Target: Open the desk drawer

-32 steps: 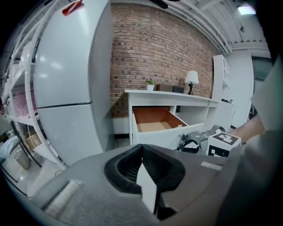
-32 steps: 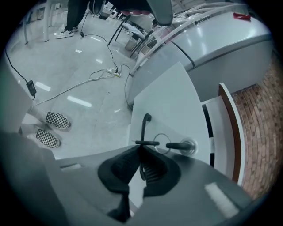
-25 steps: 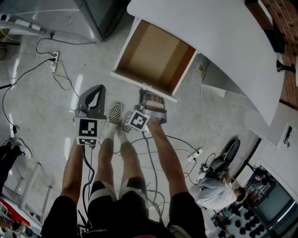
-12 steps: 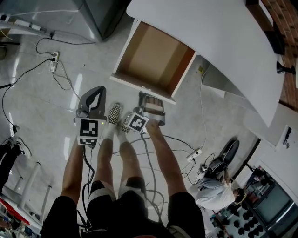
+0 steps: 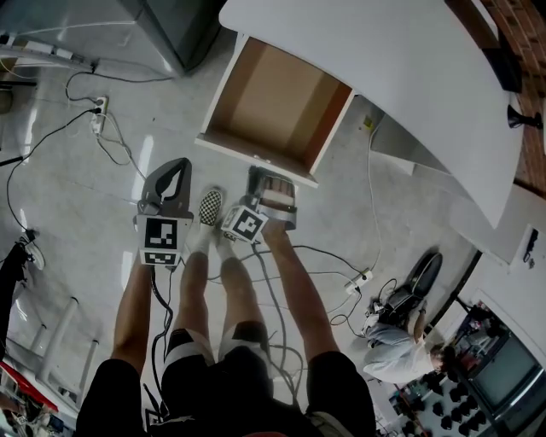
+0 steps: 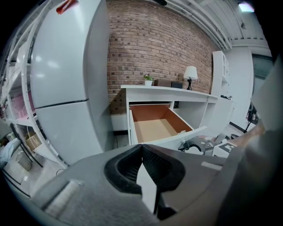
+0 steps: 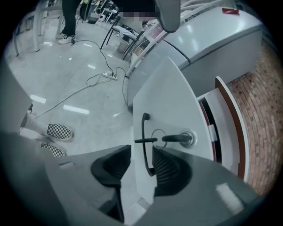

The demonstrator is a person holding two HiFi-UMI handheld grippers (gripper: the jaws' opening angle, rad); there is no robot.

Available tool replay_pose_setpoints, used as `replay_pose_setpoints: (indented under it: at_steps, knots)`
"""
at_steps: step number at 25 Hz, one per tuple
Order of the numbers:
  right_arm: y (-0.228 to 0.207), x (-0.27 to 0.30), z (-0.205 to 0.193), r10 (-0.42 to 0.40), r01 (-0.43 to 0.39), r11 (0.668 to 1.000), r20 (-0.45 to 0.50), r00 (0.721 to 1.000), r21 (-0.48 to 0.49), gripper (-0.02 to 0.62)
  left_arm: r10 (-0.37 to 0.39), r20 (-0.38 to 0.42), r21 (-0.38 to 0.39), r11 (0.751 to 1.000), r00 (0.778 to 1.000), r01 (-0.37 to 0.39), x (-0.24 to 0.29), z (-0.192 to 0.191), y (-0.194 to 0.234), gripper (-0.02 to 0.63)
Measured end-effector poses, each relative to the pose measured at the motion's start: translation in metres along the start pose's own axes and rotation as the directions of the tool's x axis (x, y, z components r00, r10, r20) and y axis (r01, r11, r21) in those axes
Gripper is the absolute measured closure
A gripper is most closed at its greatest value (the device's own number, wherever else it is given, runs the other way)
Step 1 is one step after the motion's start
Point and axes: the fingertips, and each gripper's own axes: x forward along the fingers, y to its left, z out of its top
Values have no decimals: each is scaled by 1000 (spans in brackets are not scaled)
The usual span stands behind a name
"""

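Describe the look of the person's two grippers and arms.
The left gripper and right gripper are grey with black ribbed pads and a black-and-white marker cube; cables trail behind. Forearms bare. The right gripper's jaws are opening, drawer handle between them.

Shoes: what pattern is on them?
The shoes are black-and-white checked, clearest in the right gripper view.

drawer [image 5: 273, 98] out from under desk [image 5: 384, 68] | shoes [image 5: 211, 207] before drawer front | fridge [image 5: 162, 26] left of desk
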Motion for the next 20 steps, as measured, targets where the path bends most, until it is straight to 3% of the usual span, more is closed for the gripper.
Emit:
replay_pose_setpoints:
  at_steps: [3, 5, 15, 20]
  knots:
    - [4, -5, -1, 28, -29, 999, 21, 999, 41, 372, -1, 0, 4, 1000, 1000, 1, -1, 1, -6, 595]
    - [3, -11, -2, 27, -28, 998, 31, 999, 54, 355, -5, 3, 9, 1000, 1000, 5, -3, 3, -10, 595]
    - [-20, -55, -9, 58, -68, 985, 71, 996, 159, 348, -5, 30, 37, 999, 1000, 4, -20, 40, -28, 595]
    - [-55, -90, -18, 27, -53, 942, 85, 996, 331, 350, -4, 62, 50, 999, 998, 0, -35, 71, -35, 595]
